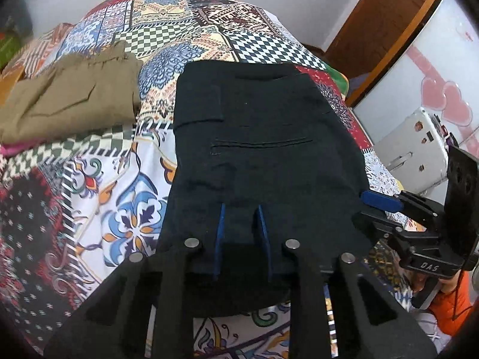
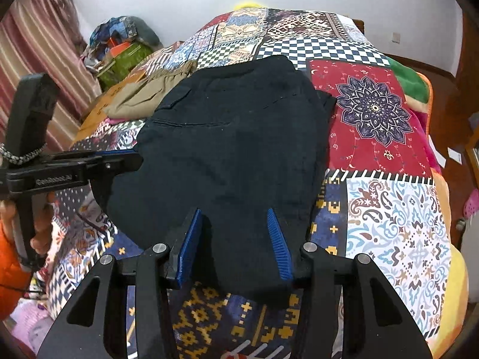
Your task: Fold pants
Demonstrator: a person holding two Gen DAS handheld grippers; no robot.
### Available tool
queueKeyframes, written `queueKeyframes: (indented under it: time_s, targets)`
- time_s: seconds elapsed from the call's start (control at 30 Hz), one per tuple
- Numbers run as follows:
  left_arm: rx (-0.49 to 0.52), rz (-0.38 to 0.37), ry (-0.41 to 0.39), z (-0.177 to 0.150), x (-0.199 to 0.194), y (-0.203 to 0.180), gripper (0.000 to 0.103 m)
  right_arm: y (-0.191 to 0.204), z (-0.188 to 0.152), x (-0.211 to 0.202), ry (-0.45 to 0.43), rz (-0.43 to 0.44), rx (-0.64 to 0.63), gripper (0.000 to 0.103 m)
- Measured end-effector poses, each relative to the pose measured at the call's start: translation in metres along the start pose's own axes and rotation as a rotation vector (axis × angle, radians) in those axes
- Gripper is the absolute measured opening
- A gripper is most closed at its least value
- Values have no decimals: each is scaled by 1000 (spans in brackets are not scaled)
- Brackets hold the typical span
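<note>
Left wrist view: your left gripper point(image 1: 241, 209) was nearly closed over the black pants' point(image 1: 263, 137) near hem on the patchwork bedspread point(image 1: 98, 197); real pinch unclear. Right gripper point(image 2: 235, 214) straddled the hem, part-open, grabbing nothing. Risk: uneven grip would skew the fold or drop the hem.

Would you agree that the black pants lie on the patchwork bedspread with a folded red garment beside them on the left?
Not quite: the garment beside the black pants is khaki, not red. The left wrist view shows it clearly, folded on the patchwork bedspread to the left of the pants. The rest is right.
</note>
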State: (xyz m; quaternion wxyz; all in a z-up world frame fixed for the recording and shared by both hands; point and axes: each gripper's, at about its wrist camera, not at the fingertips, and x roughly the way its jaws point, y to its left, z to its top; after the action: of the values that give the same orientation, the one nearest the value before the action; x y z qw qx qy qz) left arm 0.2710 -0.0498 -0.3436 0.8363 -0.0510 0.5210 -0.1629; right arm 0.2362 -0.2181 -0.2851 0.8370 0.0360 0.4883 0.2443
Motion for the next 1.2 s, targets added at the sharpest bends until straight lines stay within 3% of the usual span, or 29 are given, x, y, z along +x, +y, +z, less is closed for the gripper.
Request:
queueKeyframes:
  time_s: [0.2,0.4,0.47,0.53,0.67,0.73,0.9,1.03,1.2]
  targets:
    - [33,54,-11,-3,1,-9,24,4,5,-1,22,-28,-21,41]
    - [49,48,5,9,-14,-12,26,9,10,-18,7,-37,-27,44]
    - [56,66,-19,13,-25,-12,36,9,12,-27,-13,-45,-22,50]
    - [61,90,-62,16,-39,-11,54,6,14,-34,-36,-48,-17,53]
    - [59,105,-102,25,-54,-1,67,-2,22,-48,-84,-62,-10,59]
    - [43,84,-86,31,-52,7,74,-9,28,-49,-98,-55,-2,63]
    - [36,63,14,38,-23,22,75,-31,41,-32,-69,-47,39,63]
    - [-9,-1,103,40,9,34,75,-46,42,-13,-31,-9,100,63]
    - [-79,-89,131,47,30,45,79,-54,38,6,22,3,127,63]
